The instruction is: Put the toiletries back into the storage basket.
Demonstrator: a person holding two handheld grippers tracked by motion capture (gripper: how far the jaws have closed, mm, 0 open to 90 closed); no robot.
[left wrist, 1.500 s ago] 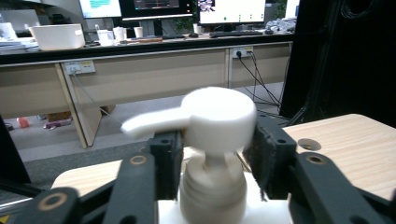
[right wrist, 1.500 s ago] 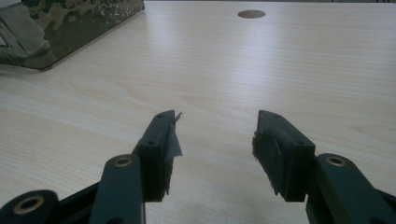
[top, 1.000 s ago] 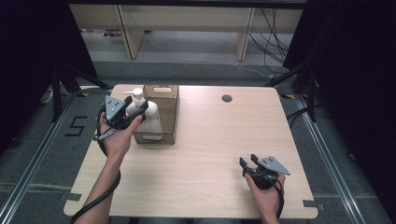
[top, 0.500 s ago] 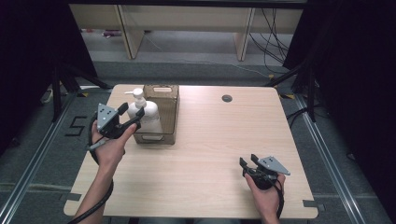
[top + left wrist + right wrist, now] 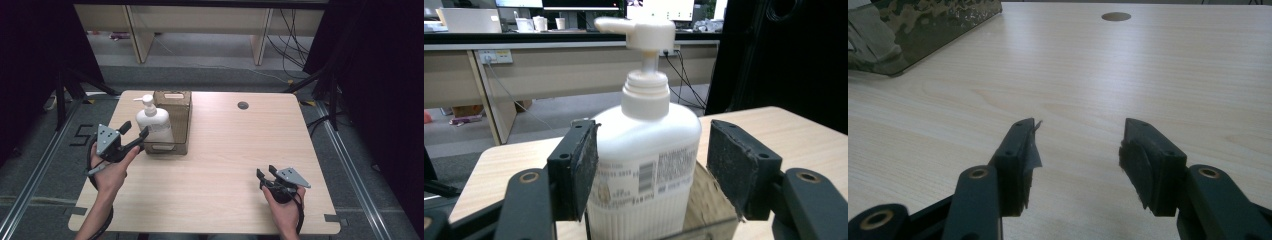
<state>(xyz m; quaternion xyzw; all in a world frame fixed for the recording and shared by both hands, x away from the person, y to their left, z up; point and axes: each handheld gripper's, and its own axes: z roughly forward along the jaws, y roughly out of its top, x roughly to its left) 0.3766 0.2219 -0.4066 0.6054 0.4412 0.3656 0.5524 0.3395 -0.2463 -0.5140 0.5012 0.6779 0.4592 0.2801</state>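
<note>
A white pump bottle (image 5: 152, 122) stands upright in the near left corner of a brown box (image 5: 175, 102) at the table's back left. My left gripper (image 5: 136, 128) is open just in front of the bottle, jaws either side without touching. In the left gripper view the bottle (image 5: 649, 135) stands between the open left gripper's (image 5: 651, 170) black pads, its base behind the box rim (image 5: 704, 231). My right gripper (image 5: 266, 172) rests open low over the table's front right, with nothing between its fingers (image 5: 1078, 145).
The wooden table (image 5: 220, 150) has a round cable hole (image 5: 243, 105) at the back; in the right gripper view the hole (image 5: 1115, 16) lies far ahead and the box (image 5: 923, 25) at the upper left. Desks and cables stand beyond the table.
My left gripper has let go of the bottle, opened and drawn back towards the person. The bottle now stands in the box. The right gripper has not moved.
</note>
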